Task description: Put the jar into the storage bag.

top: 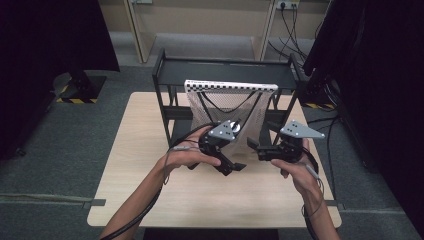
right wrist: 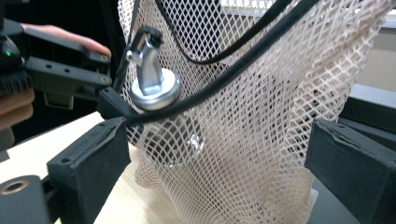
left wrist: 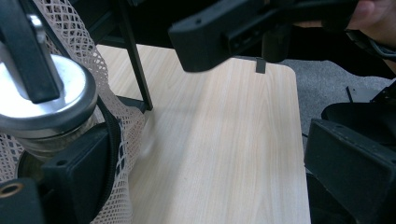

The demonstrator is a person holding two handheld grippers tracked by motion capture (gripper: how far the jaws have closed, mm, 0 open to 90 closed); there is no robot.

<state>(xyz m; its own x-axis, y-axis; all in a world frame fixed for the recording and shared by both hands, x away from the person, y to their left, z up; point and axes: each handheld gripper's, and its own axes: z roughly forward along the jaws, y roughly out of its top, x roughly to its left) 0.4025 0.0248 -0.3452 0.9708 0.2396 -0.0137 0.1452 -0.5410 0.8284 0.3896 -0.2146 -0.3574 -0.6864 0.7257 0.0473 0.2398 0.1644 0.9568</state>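
At the frame's centre we have the left gripper (top: 231, 162) clamped on a metal-capped glass jar (right wrist: 161, 114) through the hanging mesh bag (top: 235, 112), while our right gripper (top: 256, 149) waits wide open and empty beside it, so the jar remains inside, extraction barely begun.

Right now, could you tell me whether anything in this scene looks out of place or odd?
Nothing looks spilled or broken. One oddity: the glass jar with the metal lid sits at the mesh bag's opening, half wrapped in netting, lid tilted. The left gripper is at it; the right gripper is open beside the bag.
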